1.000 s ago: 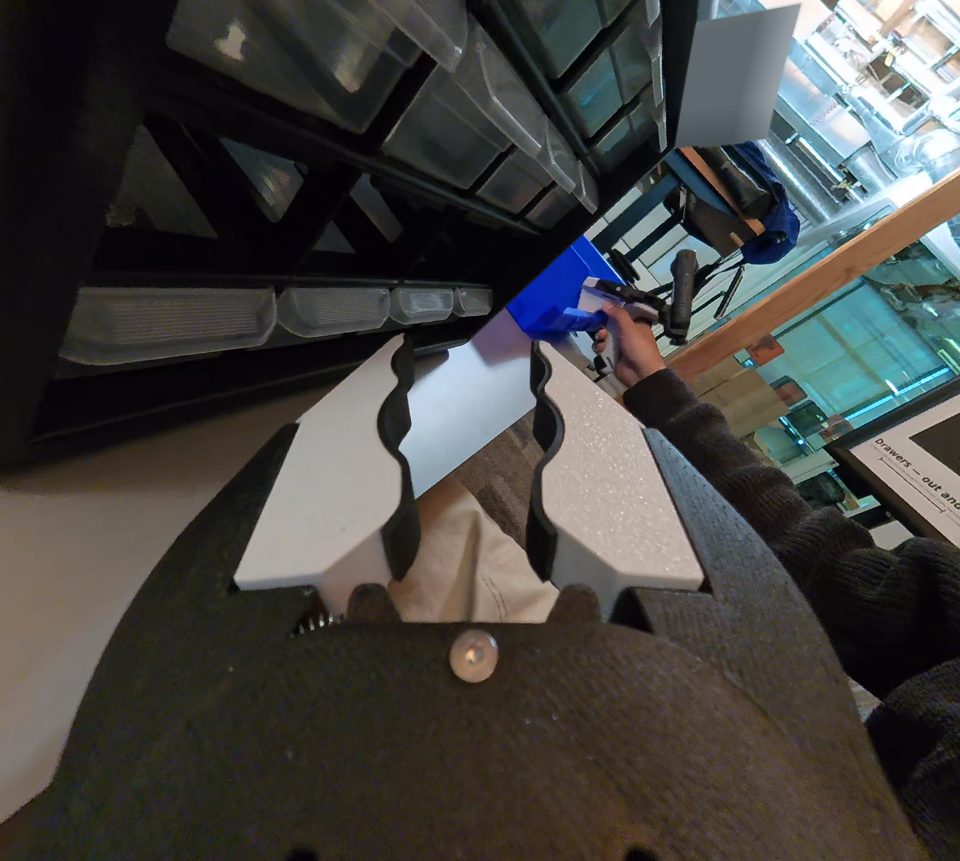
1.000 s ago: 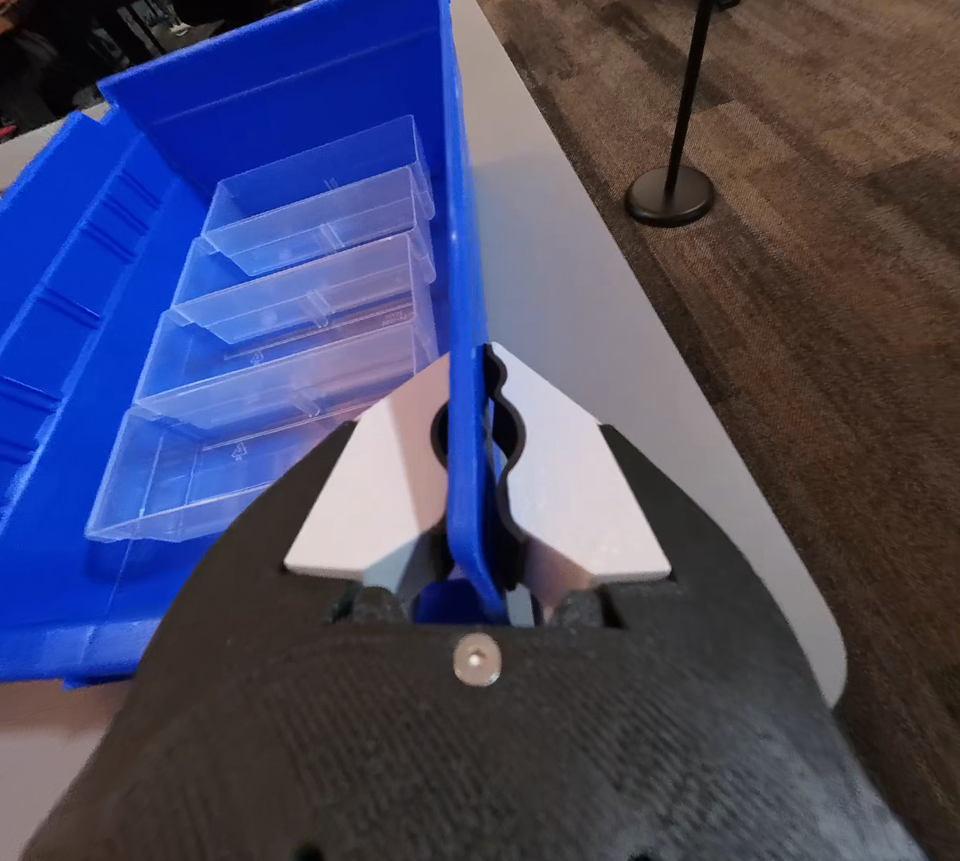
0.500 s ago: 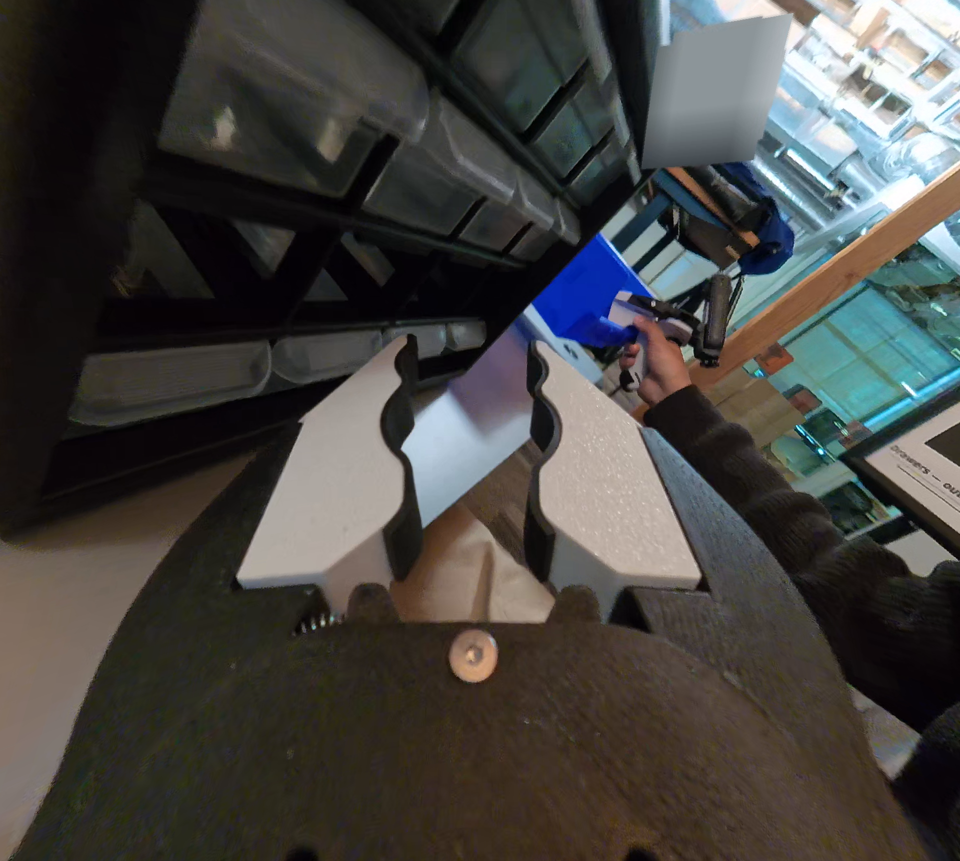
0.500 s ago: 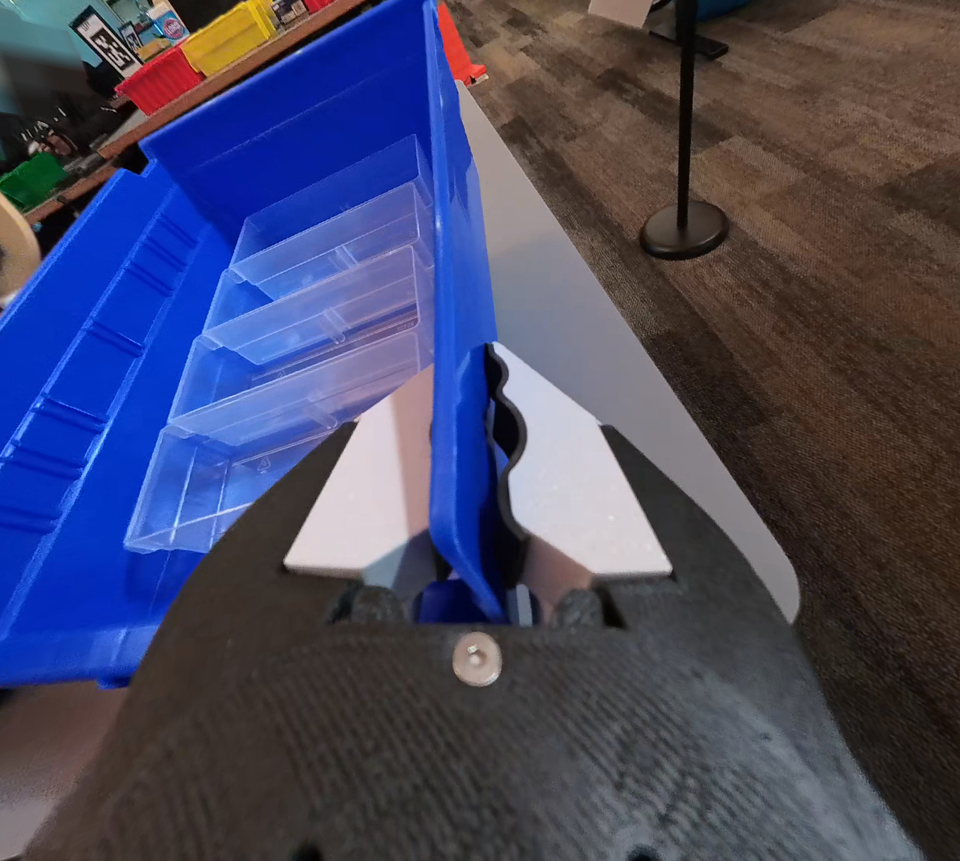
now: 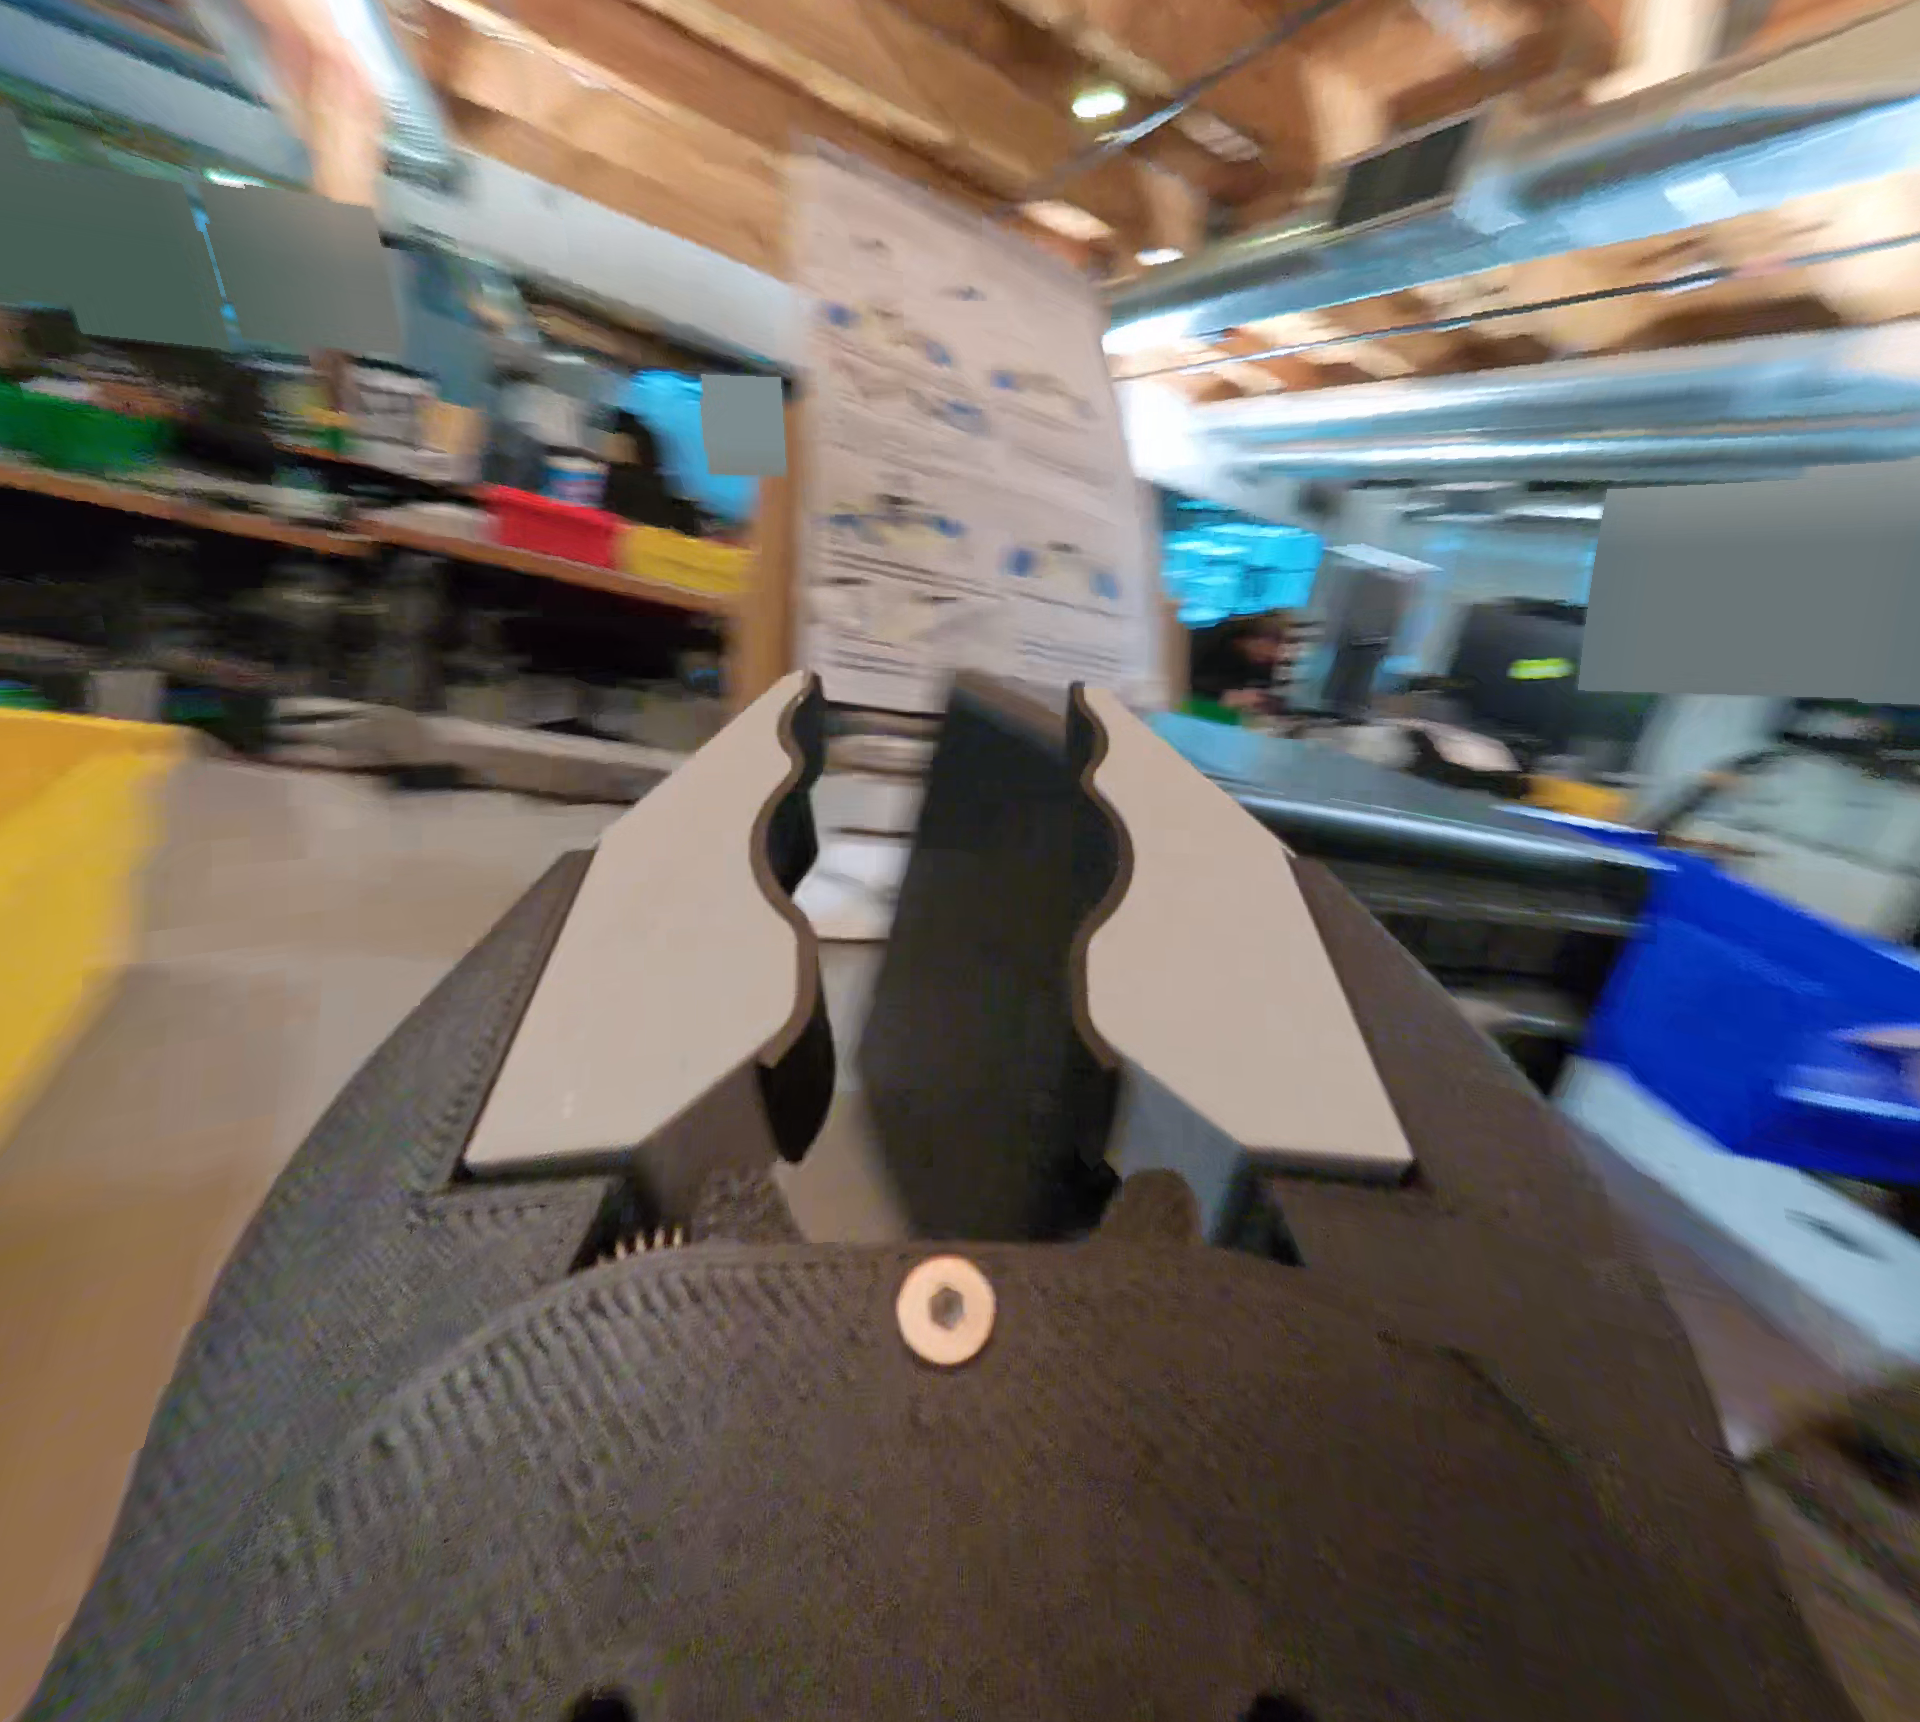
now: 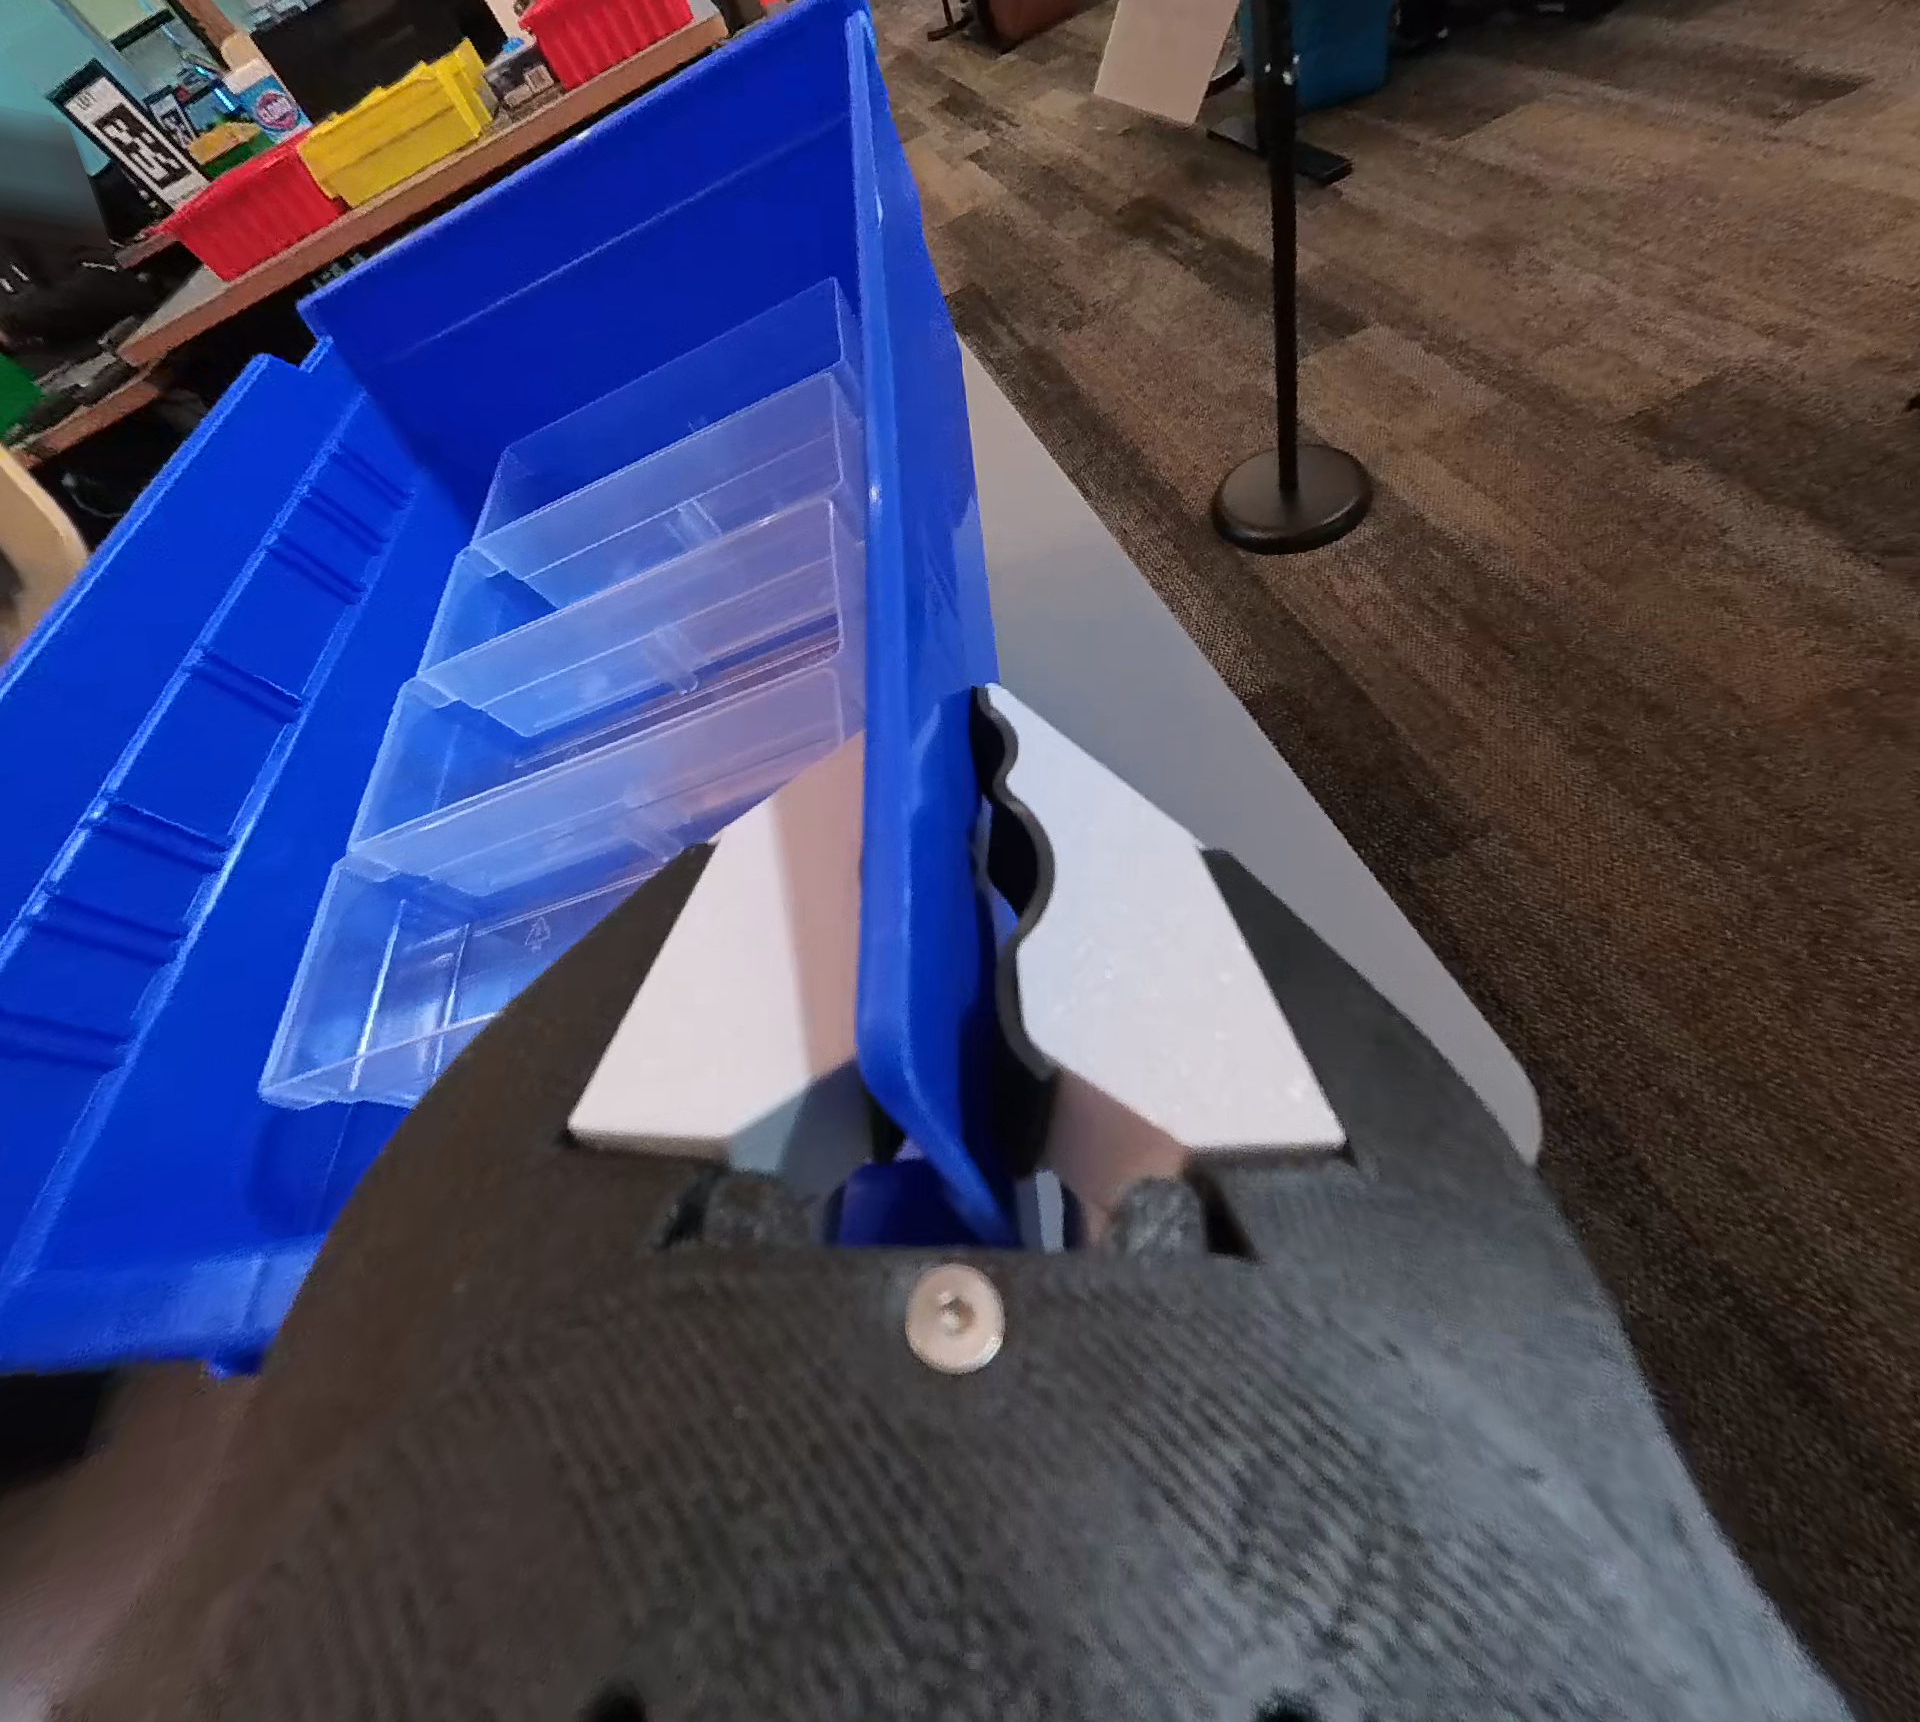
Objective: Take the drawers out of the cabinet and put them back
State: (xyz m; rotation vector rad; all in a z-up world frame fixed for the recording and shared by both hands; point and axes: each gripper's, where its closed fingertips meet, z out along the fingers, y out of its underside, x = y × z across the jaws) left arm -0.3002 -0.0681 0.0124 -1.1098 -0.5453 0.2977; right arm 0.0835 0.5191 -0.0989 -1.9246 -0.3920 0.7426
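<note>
Two tongs, right (image 6: pixel 914 893) clamping blue bin (image 6: pixel 623 301)

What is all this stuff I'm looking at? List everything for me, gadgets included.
blue bin: one, blue, on the grey table, its right wall clamped by a gripper
clear drawers: four, see-through plastic, lying in a row inside the blue bin
table: one, grey, under the bin
stand: one, black pole on a round base, on the carpet to the right
red bins: two, red, on a far wooden bench
yellow bin: one, yellow, between the red ones
poster: one, white, blurred, ahead in the left wrist view
right gripper: one, grey fingers, shut on the bin wall
left gripper: one, grey fingers, open, holding nothing
</note>
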